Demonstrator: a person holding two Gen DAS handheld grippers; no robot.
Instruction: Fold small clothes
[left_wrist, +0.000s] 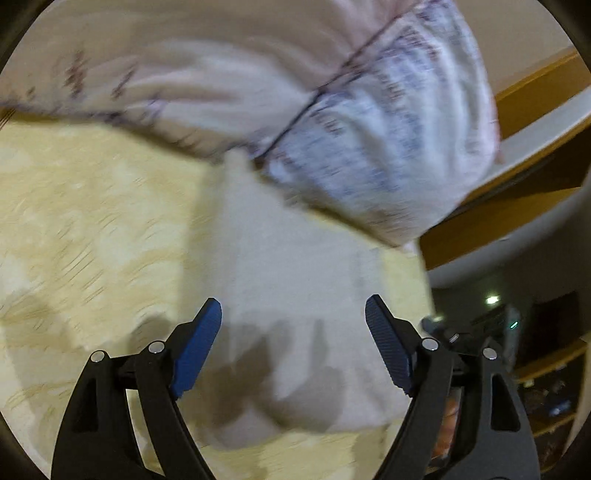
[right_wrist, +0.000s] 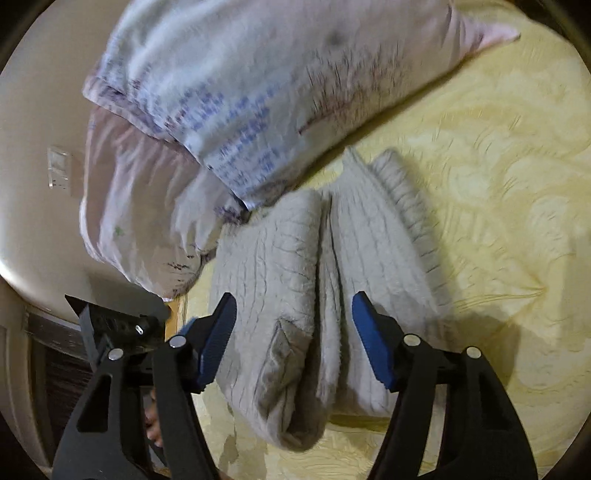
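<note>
Folded grey garment (right_wrist: 314, 295) on yellow bedspread (right_wrist: 498, 184), printed pillow (right_wrist: 258, 92), lettering unreadable

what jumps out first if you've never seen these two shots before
The grey knitted garment lies folded lengthwise on the yellow patterned bedspread, straight ahead of the open right gripper. Behind it a big pillow with blue and purple print fills the top of both views. The left gripper is open too, over the same grey cloth, though that view is blurred.
</note>
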